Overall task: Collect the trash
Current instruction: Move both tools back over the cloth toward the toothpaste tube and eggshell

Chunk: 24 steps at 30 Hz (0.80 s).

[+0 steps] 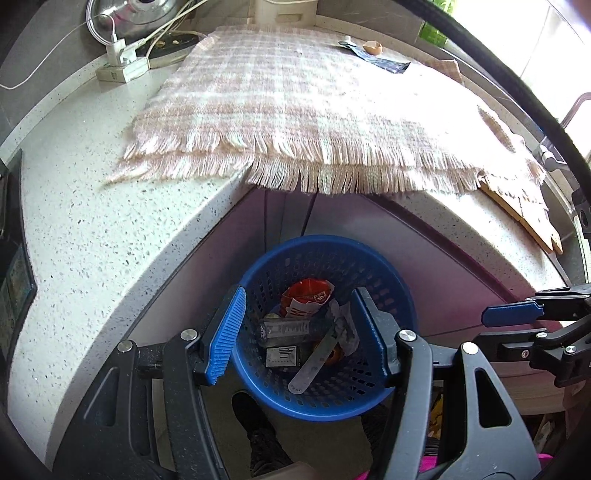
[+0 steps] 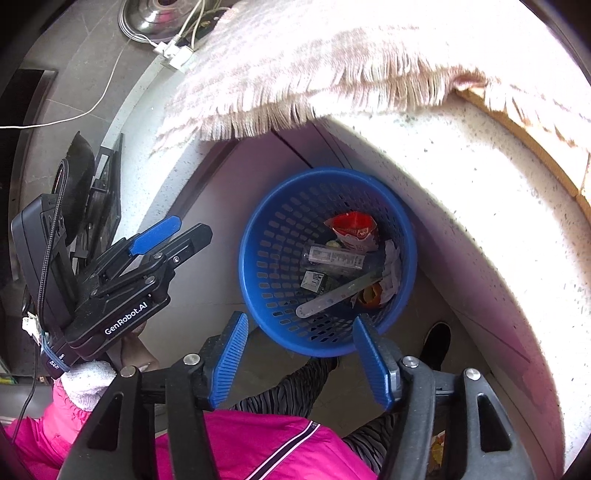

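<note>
A blue plastic basket (image 1: 258, 376) stands on the floor below the counter edge; it also shows in the right wrist view (image 2: 266, 258). It holds trash: a red snack wrapper (image 1: 306, 299), a clear plastic bottle (image 1: 291, 328), a small box (image 1: 282, 356), a flat grey strip (image 1: 314, 365) and crumpled paper (image 1: 345, 325). My left gripper (image 1: 299, 339) is open and empty, right above the basket. My right gripper (image 2: 301, 358) is open and empty over the basket's near rim. On the counter's checked cloth (image 1: 288, 99) lie a dark blue wrapper (image 1: 384, 62) and an eggshell piece (image 1: 371, 47).
The white speckled counter (image 1: 92, 236) curves around the basket. A power adapter with cables (image 1: 122, 59) and a metal lid (image 1: 136, 14) sit at the back left. A wooden board (image 1: 524, 218) lies under the cloth at right. The person's feet (image 1: 255, 421) stand beside the basket.
</note>
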Available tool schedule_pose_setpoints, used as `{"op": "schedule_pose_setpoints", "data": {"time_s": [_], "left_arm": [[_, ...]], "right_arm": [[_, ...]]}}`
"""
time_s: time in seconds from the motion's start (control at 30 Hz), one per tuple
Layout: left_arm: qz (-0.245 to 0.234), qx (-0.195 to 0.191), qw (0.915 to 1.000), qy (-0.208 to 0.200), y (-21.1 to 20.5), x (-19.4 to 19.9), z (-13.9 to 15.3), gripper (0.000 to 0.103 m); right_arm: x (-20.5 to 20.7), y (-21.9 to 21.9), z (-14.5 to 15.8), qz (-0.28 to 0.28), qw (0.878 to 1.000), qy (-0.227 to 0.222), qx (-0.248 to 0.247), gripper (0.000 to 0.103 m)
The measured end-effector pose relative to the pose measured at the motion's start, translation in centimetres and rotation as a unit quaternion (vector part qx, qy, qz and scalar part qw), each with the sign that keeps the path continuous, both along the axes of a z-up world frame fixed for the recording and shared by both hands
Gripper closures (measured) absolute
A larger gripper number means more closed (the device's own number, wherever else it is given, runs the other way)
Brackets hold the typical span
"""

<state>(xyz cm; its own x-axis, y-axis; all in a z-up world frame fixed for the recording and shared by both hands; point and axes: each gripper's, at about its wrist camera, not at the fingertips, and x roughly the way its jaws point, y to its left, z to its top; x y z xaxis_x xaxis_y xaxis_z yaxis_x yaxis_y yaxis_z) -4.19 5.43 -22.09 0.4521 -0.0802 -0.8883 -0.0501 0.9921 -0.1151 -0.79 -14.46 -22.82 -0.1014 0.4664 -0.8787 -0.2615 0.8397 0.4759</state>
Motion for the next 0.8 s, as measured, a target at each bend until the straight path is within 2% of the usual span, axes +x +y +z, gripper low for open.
{"op": "schedule_pose_setpoints", "data": {"time_s": [0.07,0.13,0.4,0.47,0.5,0.57,0.8], "left_arm": [[0.000,0.000,1.0000,-0.008,0.3,0.2,0.9,0.042],[0.000,-0.005,0.9999,-0.015,0.6,0.4,2.0,0.042],[-0.014,0.001,0.9987,-0.050,0.0,1.6,5.1,0.042],[-0.016,0.007,0.9980,-0.060,-0.5,2.1,6.0,0.042],[-0.015,0.006,0.9978,-0.065,-0.6,2.4,6.4,0.040],[-0.010,-0.001,0.9972,-0.075,-0.8,2.9,7.2,0.033],[-0.002,-0.005,0.9963,-0.086,-2.3,6.3,8.7,0.033]], "right_arm": [[0.1,0.2,0.8,-0.001,1.000,-0.010,0.001,0.039],[0.1,0.3,1.7,-0.001,1.000,-0.023,0.004,0.034],[0.4,0.4,5.9,0.004,0.996,-0.083,0.021,0.034],[0.8,-0.1,7.2,-0.001,0.994,-0.100,0.042,0.028],[1.1,-0.5,7.9,-0.004,0.993,-0.108,0.051,0.023],[1.9,-1.1,9.3,-0.007,0.990,-0.128,0.060,0.021],[6.5,-5.0,12.8,-0.042,0.979,-0.192,0.057,0.016]]}}
